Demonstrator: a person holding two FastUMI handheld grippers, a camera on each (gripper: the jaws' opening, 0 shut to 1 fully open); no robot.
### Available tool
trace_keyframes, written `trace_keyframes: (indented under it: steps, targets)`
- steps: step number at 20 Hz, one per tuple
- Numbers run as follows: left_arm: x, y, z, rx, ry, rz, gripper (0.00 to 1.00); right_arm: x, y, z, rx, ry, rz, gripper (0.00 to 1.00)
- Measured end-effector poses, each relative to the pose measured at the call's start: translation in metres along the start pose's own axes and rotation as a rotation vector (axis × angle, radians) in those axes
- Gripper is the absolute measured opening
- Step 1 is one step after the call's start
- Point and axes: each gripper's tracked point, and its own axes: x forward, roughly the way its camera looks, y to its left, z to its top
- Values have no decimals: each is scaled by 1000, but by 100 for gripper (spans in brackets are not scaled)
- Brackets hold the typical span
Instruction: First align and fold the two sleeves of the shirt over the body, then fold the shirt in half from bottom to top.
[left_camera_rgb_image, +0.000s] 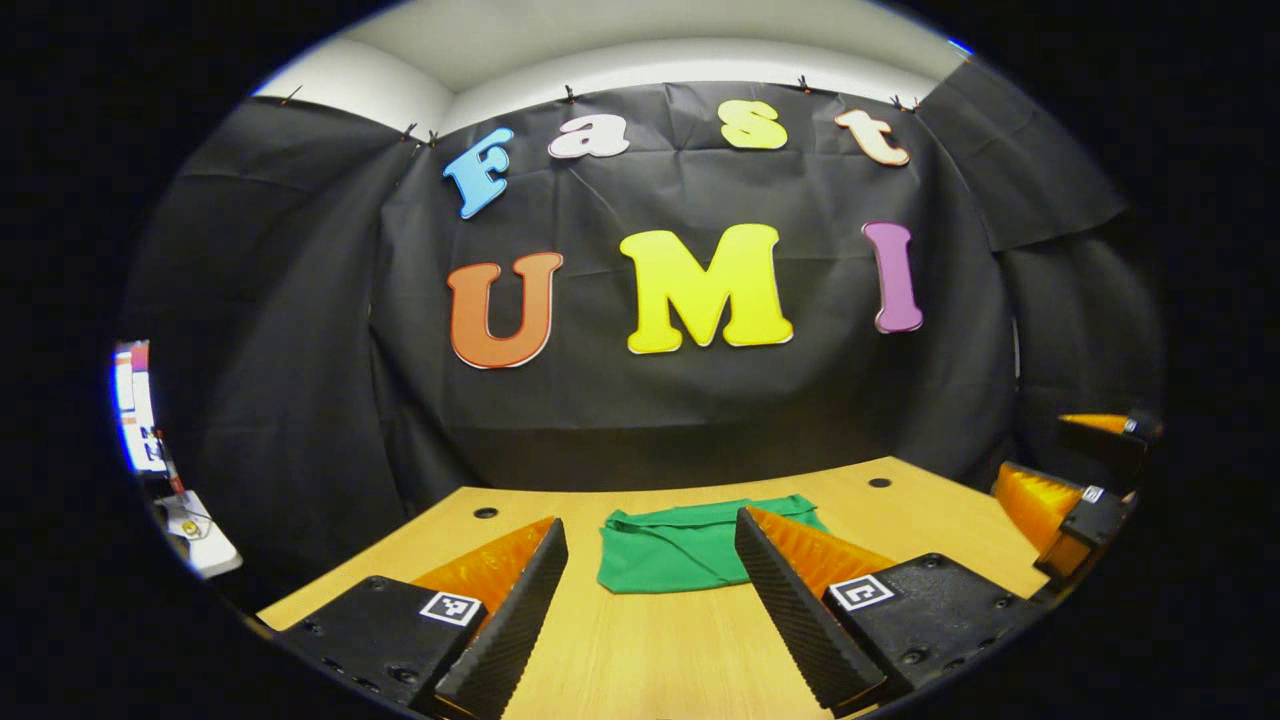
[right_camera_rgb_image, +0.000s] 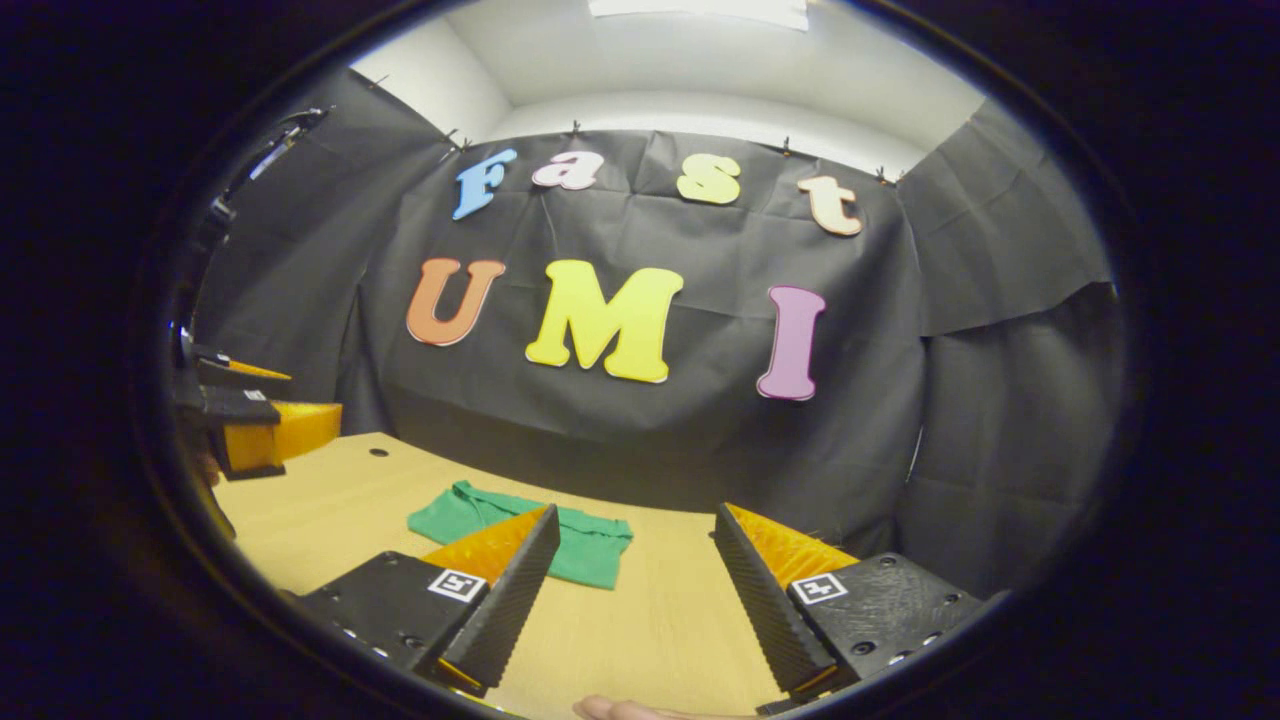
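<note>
A green shirt (left_camera_rgb_image: 690, 547) lies folded into a compact rectangle on the wooden table (left_camera_rgb_image: 640, 640), toward its far edge. My left gripper (left_camera_rgb_image: 650, 530) hovers open in front of it, fingers spread, nothing between them. In the right gripper view the same shirt (right_camera_rgb_image: 480, 520) lies to the left of centre, partly behind my left finger. My right gripper (right_camera_rgb_image: 635, 520) is open too, above bare table to the right of the shirt. The right gripper (left_camera_rgb_image: 1075, 490) also shows at the right edge of the left gripper view, and the left gripper (right_camera_rgb_image: 250, 420) at the left edge of the right gripper view.
The table (right_camera_rgb_image: 650, 620) has small round holes (left_camera_rgb_image: 485, 512) (left_camera_rgb_image: 880, 482) near its far corners. Black cloth wall stands close behind its far edge. A fingertip (right_camera_rgb_image: 610, 710) pokes in at the bottom of the right gripper view. Some equipment (left_camera_rgb_image: 190, 520) sits off the table's left.
</note>
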Motion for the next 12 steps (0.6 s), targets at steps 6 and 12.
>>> trace_keyframes:
  steps: [6,12]
  targets:
    - [-38,6,14,23,-90,23,100,-4,-3,-12,18,22,19,93]
    - [-30,28,7,-26,-83,46,100,10,11,-38,30,106,55,97]
